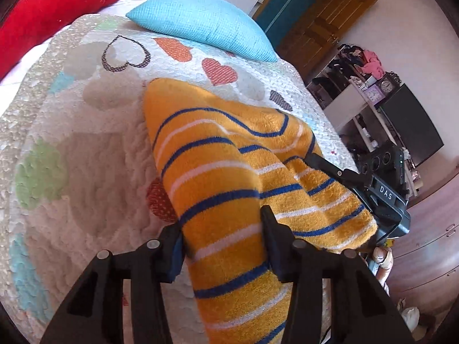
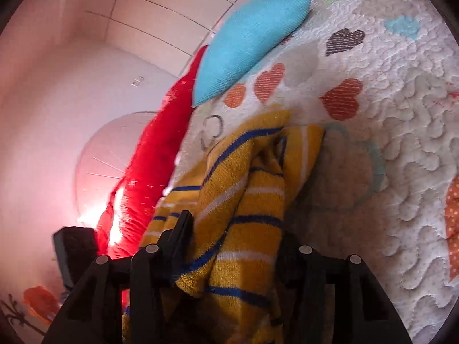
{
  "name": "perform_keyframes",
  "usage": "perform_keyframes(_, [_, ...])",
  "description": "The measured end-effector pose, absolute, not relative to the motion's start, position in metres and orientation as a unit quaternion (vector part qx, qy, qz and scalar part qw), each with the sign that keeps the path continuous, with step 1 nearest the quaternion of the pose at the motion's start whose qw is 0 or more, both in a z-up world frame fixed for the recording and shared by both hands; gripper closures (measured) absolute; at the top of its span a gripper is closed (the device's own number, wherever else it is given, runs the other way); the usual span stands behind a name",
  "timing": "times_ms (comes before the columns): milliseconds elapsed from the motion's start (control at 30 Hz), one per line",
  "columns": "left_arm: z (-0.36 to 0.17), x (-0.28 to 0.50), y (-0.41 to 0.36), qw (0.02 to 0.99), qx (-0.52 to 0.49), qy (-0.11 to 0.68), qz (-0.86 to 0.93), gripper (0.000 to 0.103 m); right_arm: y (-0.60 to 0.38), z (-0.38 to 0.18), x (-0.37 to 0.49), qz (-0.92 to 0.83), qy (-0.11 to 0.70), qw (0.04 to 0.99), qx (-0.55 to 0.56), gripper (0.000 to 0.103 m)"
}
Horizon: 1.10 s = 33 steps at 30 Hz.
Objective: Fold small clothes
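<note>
A small yellow garment [image 1: 218,154] with blue and white stripes is lifted off the quilted bed cover [image 1: 94,154]. My left gripper [image 1: 222,229] is shut on one edge of it, cloth bunched between the fingers. My right gripper [image 2: 235,238] is shut on another edge of the same garment [image 2: 246,189], which hangs in folds in front of it. The right gripper also shows in the left wrist view [image 1: 358,183], at the garment's right side. The garment's far end rests on the cover.
A turquoise cushion [image 1: 200,23] and a red cushion [image 1: 51,8] lie at the head of the bed. The bed's right edge drops to a room with a desk, a dark screen [image 1: 410,123] and a wooden dresser [image 1: 430,243].
</note>
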<state>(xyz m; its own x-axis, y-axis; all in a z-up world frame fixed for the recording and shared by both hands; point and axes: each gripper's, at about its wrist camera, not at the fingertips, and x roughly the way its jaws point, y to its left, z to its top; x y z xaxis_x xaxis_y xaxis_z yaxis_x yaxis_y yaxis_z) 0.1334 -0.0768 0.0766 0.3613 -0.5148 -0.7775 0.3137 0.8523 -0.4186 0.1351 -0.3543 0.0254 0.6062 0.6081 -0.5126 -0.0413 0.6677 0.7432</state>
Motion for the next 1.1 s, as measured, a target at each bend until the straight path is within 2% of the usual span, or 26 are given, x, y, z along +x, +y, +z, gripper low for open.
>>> perform_keyframes(33, [0.072, 0.132, -0.077, 0.823, -0.077, 0.511, -0.235, 0.054, -0.353, 0.022, 0.132, 0.168, 0.411, 0.833, 0.330, 0.045])
perform_keyframes(67, [0.065, 0.132, -0.077, 0.824, -0.053, 0.521, -0.217, 0.054, -0.354, 0.019, 0.128, 0.150, 0.415, 0.841, 0.314, 0.038])
perform_keyframes(100, [0.059, 0.129, -0.078, 0.824, -0.035, 0.528, -0.203, 0.053, -0.357, 0.020, 0.122, 0.143, 0.413, 0.843, 0.312, 0.036])
perform_keyframes(200, [0.054, 0.109, -0.069, 0.831, -0.021, 0.517, -0.202, 0.043, -0.367, 0.041, 0.099, 0.100, 0.387, 0.868, 0.296, 0.035])
perform_keyframes(267, [0.054, 0.093, -0.061, 0.840, -0.018, 0.508, -0.192, 0.042, -0.367, 0.063, 0.084, 0.094, 0.363, 0.883, 0.283, 0.034])
perform_keyframes(400, [0.065, 0.061, -0.047, 0.862, -0.029, 0.475, -0.176, 0.042, -0.348, 0.098, 0.063, 0.174, 0.326, 0.880, 0.300, 0.034])
perform_keyframes(467, [0.074, 0.042, -0.040, 0.878, -0.030, 0.449, -0.161, 0.038, -0.326, 0.096, 0.061, 0.244, 0.323, 0.852, 0.333, 0.034])
perform_keyframes(567, [0.094, 0.012, -0.028, 0.909, -0.025, 0.395, -0.126, 0.031, -0.296, 0.081, 0.062, 0.280, 0.333, 0.833, 0.342, 0.034])
perform_keyframes(600, [0.102, -0.001, -0.025, 0.922, -0.018, 0.372, -0.111, 0.026, -0.292, 0.072, 0.064, 0.268, 0.345, 0.834, 0.338, 0.034])
perform_keyframes(633, [0.110, -0.012, -0.021, 0.933, -0.012, 0.346, -0.097, 0.016, -0.292, 0.060, 0.067, 0.247, 0.360, 0.834, 0.339, 0.034])
perform_keyframes(700, [0.125, -0.034, -0.010, 0.953, -0.010, 0.294, -0.073, 0.003, -0.304, 0.036, 0.067, 0.185, 0.381, 0.836, 0.349, 0.039])
perform_keyframes(733, [0.133, -0.045, -0.003, 0.960, -0.014, 0.272, -0.063, 0.001, -0.314, 0.027, 0.065, 0.170, 0.378, 0.836, 0.361, 0.051])
perform_keyframes(767, [0.139, -0.054, 0.004, 0.965, -0.019, 0.255, -0.054, 0.001, -0.322, 0.023, 0.060, 0.157, 0.372, 0.835, 0.373, 0.054])
perform_keyframes(833, [0.149, -0.068, 0.018, 0.972, -0.029, 0.230, -0.031, 0.000, -0.338, 0.022, 0.047, 0.125, 0.358, 0.845, 0.376, 0.054])
perform_keyframes(900, [0.155, -0.080, 0.030, 0.976, -0.044, 0.213, -0.016, 0.000, -0.348, 0.025, 0.034, 0.081, 0.357, 0.857, 0.362, 0.035])
perform_keyframes(933, [0.157, -0.083, 0.035, 0.977, -0.052, 0.208, -0.010, 0.000, -0.351, 0.024, 0.029, 0.070, 0.355, 0.859, 0.362, 0.032])
perform_keyframes(1100, [0.164, -0.101, 0.037, 0.983, -0.051, 0.177, 0.022, 0.000, -0.356, 0.018, -0.007, 0.057, 0.327, 0.877, 0.348, 0.030])
